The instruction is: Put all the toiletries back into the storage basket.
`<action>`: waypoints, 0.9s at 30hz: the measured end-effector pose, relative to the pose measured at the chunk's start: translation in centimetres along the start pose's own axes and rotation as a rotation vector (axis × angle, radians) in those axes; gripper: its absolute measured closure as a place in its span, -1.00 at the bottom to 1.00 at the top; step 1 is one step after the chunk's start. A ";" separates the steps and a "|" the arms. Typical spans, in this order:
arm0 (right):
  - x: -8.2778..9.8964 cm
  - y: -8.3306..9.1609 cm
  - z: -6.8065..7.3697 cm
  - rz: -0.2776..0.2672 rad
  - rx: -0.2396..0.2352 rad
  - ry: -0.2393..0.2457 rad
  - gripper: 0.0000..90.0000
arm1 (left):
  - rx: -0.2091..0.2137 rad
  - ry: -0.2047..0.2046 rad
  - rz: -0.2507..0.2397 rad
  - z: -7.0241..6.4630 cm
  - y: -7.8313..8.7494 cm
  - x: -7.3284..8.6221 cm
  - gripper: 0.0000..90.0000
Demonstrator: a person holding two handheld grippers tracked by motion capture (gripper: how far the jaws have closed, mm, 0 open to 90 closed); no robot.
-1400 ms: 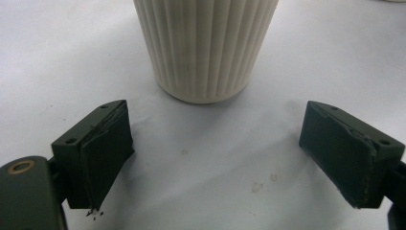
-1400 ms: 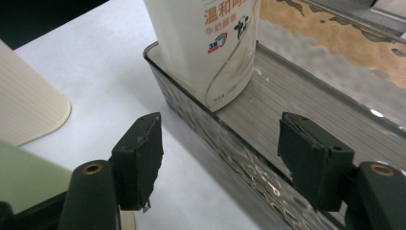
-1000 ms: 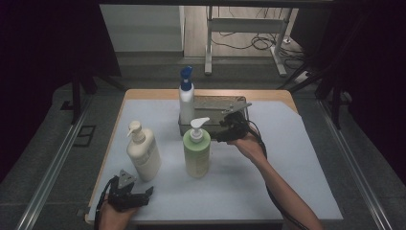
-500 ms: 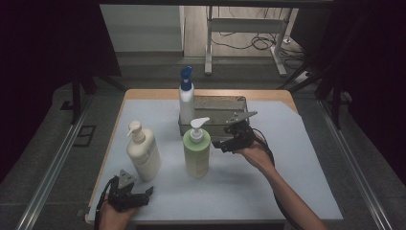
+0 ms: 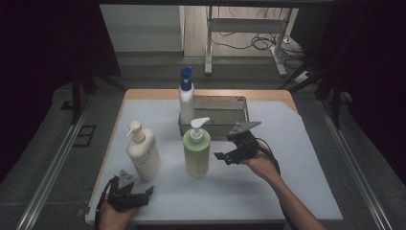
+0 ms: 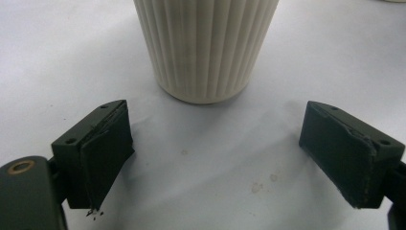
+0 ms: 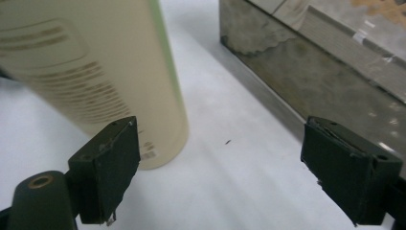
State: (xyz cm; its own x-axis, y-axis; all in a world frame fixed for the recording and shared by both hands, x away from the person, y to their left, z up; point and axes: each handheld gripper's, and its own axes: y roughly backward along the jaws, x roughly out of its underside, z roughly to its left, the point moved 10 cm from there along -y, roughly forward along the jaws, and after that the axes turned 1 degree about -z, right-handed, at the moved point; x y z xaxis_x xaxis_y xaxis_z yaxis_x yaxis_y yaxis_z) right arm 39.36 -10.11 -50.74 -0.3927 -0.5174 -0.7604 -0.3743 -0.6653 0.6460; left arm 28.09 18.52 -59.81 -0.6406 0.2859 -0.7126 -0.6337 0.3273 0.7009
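Observation:
Three pump bottles stand on the white table cover: a cream ribbed one [image 5: 142, 152] at the left, a green one [image 5: 197, 152] in the middle, and a white one with a blue pump [image 5: 186, 98] at the back. My left gripper [image 5: 145, 193] rests open near the table's front edge, just in front of the cream bottle [image 6: 206, 45]. My right gripper [image 5: 223, 156] is open, held right of the green bottle [image 7: 95, 72], which stands just beyond its left jaw. Nothing sits between either pair of jaws.
A metal tray [image 5: 225, 111] sits behind the green bottle, next to the blue-pump bottle; its steel wall [image 7: 306, 81] runs along the right of the right gripper view. The white cover [image 5: 297, 191] lies over a wooden table. Cables lie on the floor beyond.
My right gripper has drawn back from the metal tray toward the person and to the right, now beside the green bottle. The left gripper has stayed put.

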 end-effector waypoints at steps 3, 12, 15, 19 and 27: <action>0.3 0.2 0.6 0.001 -0.013 0.009 -0.78 | 0.000 0.000 0.000 0.0 0.0 0.0 -0.76; 0.3 0.4 2.6 -0.010 -0.045 0.031 -0.98 | -0.001 0.001 -0.001 0.0 0.0 0.0 -0.76; 0.0 0.3 3.3 -0.016 -0.061 0.044 -1.00 | -0.001 0.001 -0.001 0.0 0.0 0.0 -0.76; -0.5 0.1 4.2 -0.020 -0.075 0.065 -1.00 | -0.001 -0.003 -0.001 0.0 0.0 0.0 -0.76; -2.0 -0.8 5.8 -0.037 -0.103 0.077 -1.00 | 0.000 -0.003 -0.001 0.0 0.0 0.0 -0.76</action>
State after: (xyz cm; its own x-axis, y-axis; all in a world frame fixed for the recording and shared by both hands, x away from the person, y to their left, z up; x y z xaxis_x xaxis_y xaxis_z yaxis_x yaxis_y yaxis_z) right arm 35.62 -5.43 -49.40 -0.3128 -0.5288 -0.7890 -0.2980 -0.7341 0.6101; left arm 28.11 18.53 -59.80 -0.6388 0.2884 -0.7132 -0.6343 0.3272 0.7005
